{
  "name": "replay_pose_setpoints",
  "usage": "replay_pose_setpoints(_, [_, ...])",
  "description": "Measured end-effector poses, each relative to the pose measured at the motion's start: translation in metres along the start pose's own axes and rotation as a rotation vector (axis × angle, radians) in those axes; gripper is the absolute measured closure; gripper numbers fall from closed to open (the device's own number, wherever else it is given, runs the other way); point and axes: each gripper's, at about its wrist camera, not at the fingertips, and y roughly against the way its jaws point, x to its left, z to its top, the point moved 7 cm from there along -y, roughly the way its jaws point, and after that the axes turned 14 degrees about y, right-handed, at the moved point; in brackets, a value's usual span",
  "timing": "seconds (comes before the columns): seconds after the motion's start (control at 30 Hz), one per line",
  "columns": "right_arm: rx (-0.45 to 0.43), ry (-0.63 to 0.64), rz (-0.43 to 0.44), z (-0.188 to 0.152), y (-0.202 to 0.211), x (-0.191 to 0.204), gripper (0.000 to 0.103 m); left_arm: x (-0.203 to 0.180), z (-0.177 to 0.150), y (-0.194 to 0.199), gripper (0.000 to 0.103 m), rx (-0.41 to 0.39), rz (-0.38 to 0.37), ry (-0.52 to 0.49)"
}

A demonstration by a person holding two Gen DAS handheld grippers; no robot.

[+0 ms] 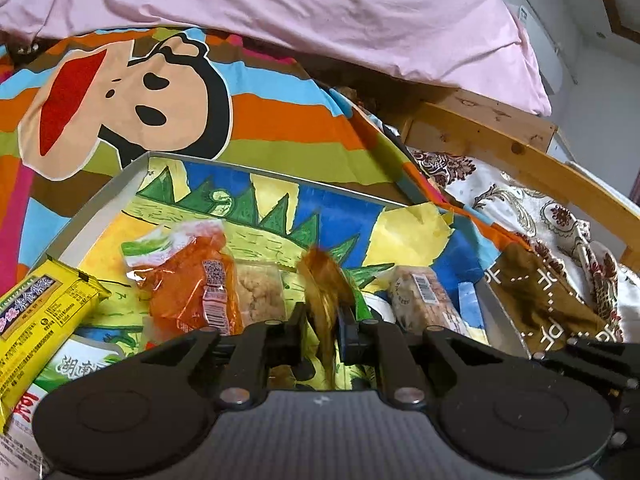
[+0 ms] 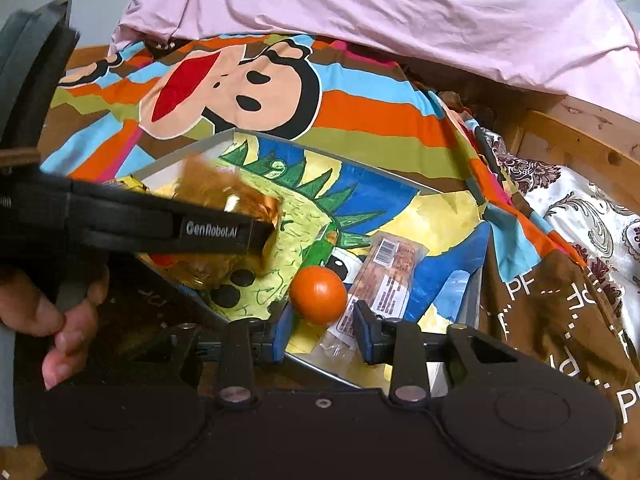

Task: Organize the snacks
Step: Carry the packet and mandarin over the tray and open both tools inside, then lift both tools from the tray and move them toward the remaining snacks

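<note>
My left gripper (image 1: 323, 320) is shut on a golden-brown snack packet (image 1: 324, 280) and holds it over the shallow box (image 1: 100, 200) with a bright drawing inside. The same packet (image 2: 224, 196) and the left gripper (image 2: 268, 236) show in the right wrist view. In the box lie an orange packet (image 1: 184, 288), a clear-wrapped crispy snack (image 1: 260, 296) and a barcoded bar (image 1: 428, 300). A yellow packet (image 1: 36, 320) rests on the box's left edge. My right gripper (image 2: 320, 322) holds an orange ball-shaped snack (image 2: 318, 294) between its blue pads (image 2: 282, 334), above the box (image 2: 188, 152), near a barcoded bar (image 2: 384, 280).
The box sits on a striped cartoon-monkey bedsheet (image 1: 160, 92). A pink quilt (image 1: 320, 8) lies behind. A wooden bed frame (image 1: 500, 140) and a floral cloth (image 1: 520, 208) are to the right. A green-and-white packet (image 1: 80, 364) lies below the yellow one.
</note>
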Motion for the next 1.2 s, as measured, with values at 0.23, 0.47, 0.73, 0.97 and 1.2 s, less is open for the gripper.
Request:
replay_pose_setpoints(0.23, [-0.023,-0.058,-0.034,0.004,0.013,-0.013,0.035,0.001,0.008,0.012,0.056,-0.008,-0.014,0.05])
replay_pose_setpoints(0.47, [-0.075,-0.188,-0.092,0.008,0.046,-0.039,0.009,-0.011,0.018,0.044,0.029,-0.042,-0.003,0.053])
replay_pose_setpoints(0.73, [-0.107,-0.371,-0.114,-0.004,0.085,-0.071,0.001,-0.026,0.021,0.093,0.011,-0.123,0.045,0.048])
replay_pose_setpoints(0.97, [-0.226,-0.378,-0.161,-0.003,0.139,-0.073,0.001,-0.04,0.012,0.146,0.001,-0.229,0.086,0.003])
replay_pose_setpoints(1.2, [-0.289,-0.35,-0.176,-0.012,0.187,-0.056,0.001,-0.043,-0.003,0.2,0.001,-0.306,0.143,-0.022])
